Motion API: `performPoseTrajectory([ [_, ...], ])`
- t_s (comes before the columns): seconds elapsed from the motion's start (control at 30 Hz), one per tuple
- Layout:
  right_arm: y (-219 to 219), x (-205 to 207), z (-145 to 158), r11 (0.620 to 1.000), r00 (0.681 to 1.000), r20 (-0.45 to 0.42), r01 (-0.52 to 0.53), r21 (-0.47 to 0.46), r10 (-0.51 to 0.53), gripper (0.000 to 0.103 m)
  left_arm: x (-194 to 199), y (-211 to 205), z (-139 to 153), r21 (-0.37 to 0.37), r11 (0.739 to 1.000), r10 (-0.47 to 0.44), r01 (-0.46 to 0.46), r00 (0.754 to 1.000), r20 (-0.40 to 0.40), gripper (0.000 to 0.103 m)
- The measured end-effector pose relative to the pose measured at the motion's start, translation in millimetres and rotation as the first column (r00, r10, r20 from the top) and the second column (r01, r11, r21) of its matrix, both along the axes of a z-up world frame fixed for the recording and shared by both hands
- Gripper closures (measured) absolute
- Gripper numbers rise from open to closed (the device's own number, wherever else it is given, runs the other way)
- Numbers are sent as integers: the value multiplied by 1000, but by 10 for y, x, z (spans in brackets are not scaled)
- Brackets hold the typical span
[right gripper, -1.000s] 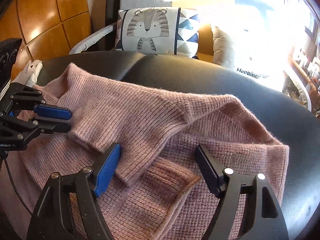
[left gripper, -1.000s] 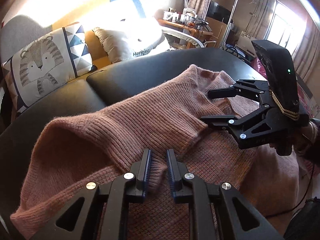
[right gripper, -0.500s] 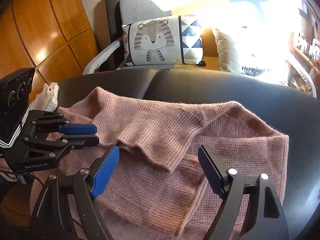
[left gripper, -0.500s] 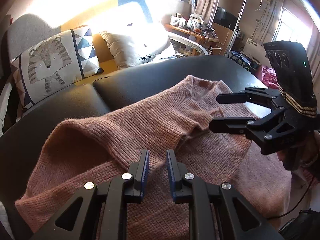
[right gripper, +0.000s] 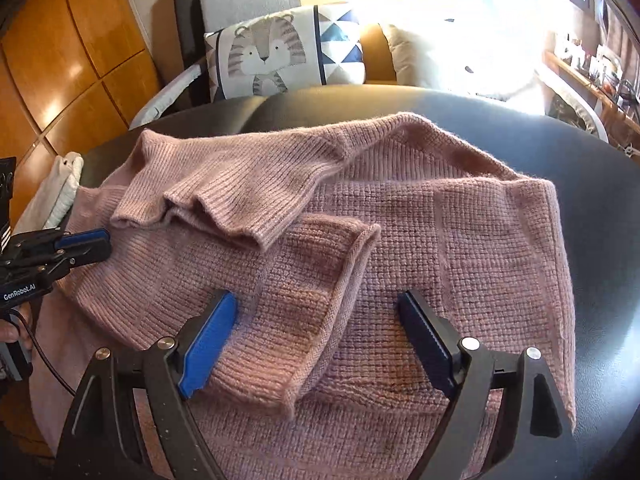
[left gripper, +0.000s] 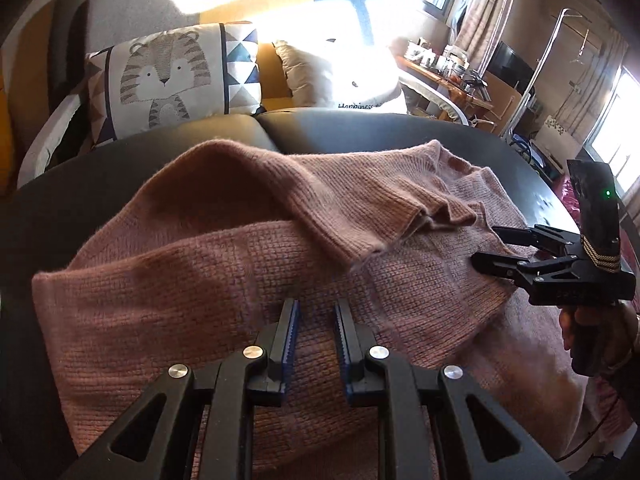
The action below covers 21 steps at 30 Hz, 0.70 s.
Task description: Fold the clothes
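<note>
Left wrist view: pink sweater [left gripper: 248,264] lies crumpled on black table [left gripper: 360,132] w/ sleeves folded across body, left gripper [left gripper: 316,320] over its near hem, fingers narrowly apart & pinching nothing, right gripper [right gripper: 316,320] spread wide above sweater's mid.

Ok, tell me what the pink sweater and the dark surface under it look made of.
Sweater: soft fuzzy knit, wool-like, with ribbed cuffs and visible stitch rows; the exact fibre is unclear. Dark surface: smooth black leather or vinyl upholstery, with a soft sheen and a padded seam.
</note>
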State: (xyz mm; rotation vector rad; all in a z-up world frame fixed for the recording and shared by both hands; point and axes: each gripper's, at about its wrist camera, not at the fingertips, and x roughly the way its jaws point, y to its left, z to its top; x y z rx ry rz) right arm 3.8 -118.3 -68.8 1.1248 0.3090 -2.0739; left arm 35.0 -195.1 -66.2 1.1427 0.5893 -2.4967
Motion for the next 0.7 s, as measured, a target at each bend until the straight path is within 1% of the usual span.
performPoseTrajectory([
  [0.1,-58,-73,30,1000,1000,-16,-5,-3,5,8,9,-19,-44,-16,1000,2,-3,999,-34,85],
  [0.2,-126,-203,59,1000,1000,-16,-6,-4,6,7,-25,-95,-76,-17,1000,9,-10,998,-63,85],
  [0.33,-250,-406,141,1000,1000,-23,-6,0,6,6,-144,-252,-82,-20,1000,16,-17,998,-67,85],
  [0.43,-397,-513,144,1000,1000,-30,-5,5,5,5,-250,-389,-84,-22,1000,17,-19,997,-70,85],
  [0.7,-707,-824,151,1000,999,-46,-8,9,8,3,-497,-659,-89,-61,998,6,-11,998,-69,85],
])
